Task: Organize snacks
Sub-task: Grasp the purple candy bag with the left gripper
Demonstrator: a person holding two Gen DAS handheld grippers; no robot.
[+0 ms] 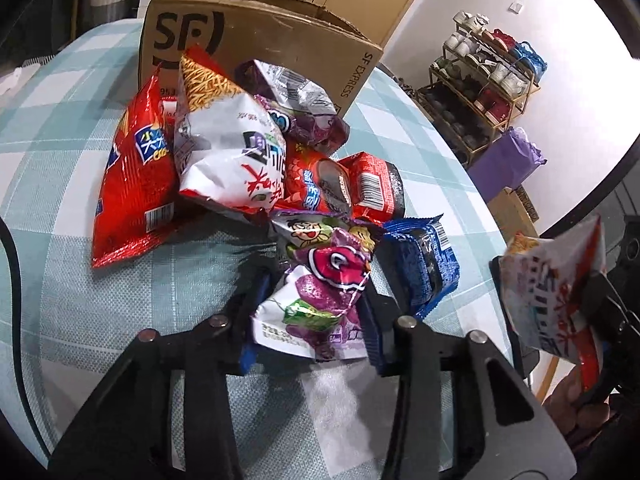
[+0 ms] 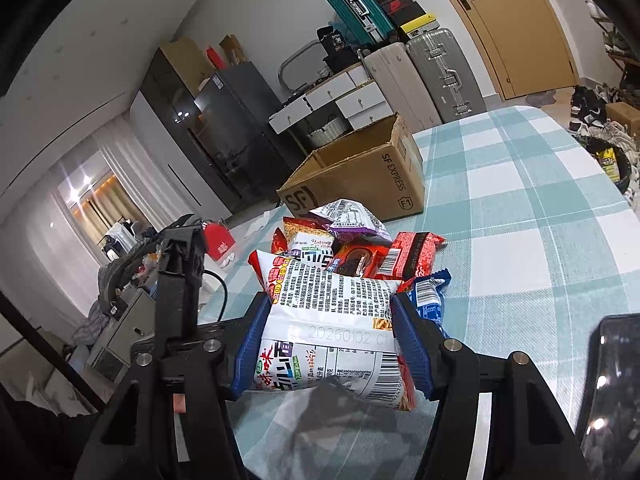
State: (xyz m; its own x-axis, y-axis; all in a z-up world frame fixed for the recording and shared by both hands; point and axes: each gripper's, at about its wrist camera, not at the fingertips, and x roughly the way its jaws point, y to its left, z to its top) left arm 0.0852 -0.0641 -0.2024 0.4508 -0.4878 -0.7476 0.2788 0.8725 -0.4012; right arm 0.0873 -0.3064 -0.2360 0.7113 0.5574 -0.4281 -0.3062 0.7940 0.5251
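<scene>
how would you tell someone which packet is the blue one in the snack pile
Start at the open cardboard box on the checked tablecloth; the snack pile lies in front of it. At the pile's near right edge, beside the purple-and-white packet, lies the blue packet, the only blue wrapper among red, white and purple ones.

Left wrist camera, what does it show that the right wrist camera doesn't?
Only the left wrist view shows the left gripper shut on a purple and white candy bag, the big red chip bag and a shoe rack.

Only the right wrist view shows the printed back of the white noodle snack bag clamped by the right gripper, plus suitcases and a fridge.

Both show the cardboard box, the snack pile and the checked tablecloth.
</scene>
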